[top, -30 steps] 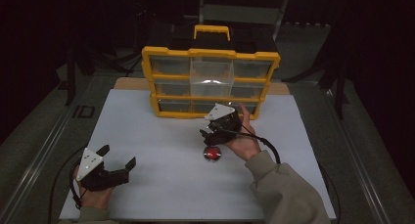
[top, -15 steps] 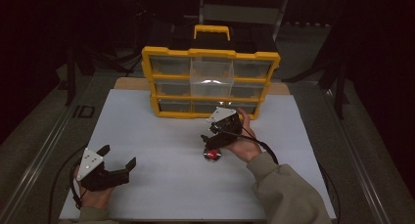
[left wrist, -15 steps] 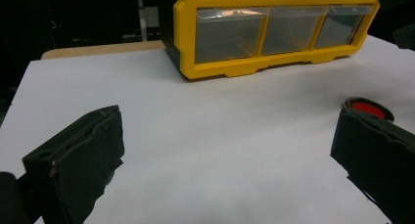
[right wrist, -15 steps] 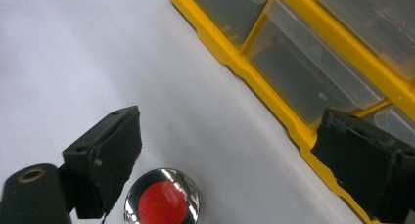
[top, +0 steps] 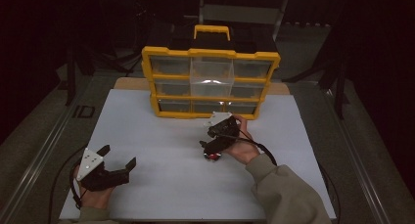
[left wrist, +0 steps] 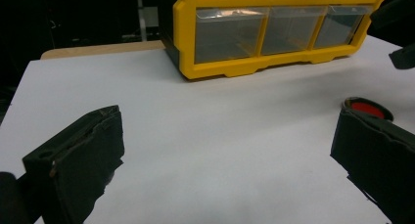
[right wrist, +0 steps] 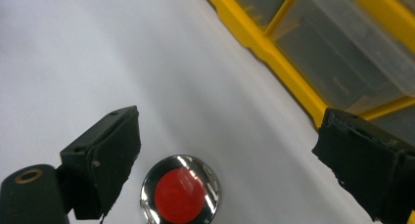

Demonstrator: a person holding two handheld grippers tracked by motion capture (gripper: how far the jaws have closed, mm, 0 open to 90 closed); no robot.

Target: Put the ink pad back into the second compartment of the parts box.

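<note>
A small round red button with a shiny metal rim (right wrist: 179,195) lies on the white table top (top: 161,136). My right gripper (top: 209,149) hovers just above the button (top: 213,157), its jaws wide open and nothing between them. In the right gripper view the button sits low between the two black fingers (right wrist: 103,160). My left gripper (top: 117,168) rests open near the table's front left corner, empty. In the left gripper view the button (left wrist: 367,108) shows just past the right-hand finger (left wrist: 377,155).
A yellow organiser (top: 210,82) with clear plastic drawers and a yellow handle stands at the back of the table. The lowest row of drawers (left wrist: 274,33) faces me. A wooden board edge (top: 129,83) shows behind the white sheet. Dark surroundings lie beyond the table edges.
My right gripper has drifted slightly down and toward me over the red button. The left gripper has stayed where it was.
</note>
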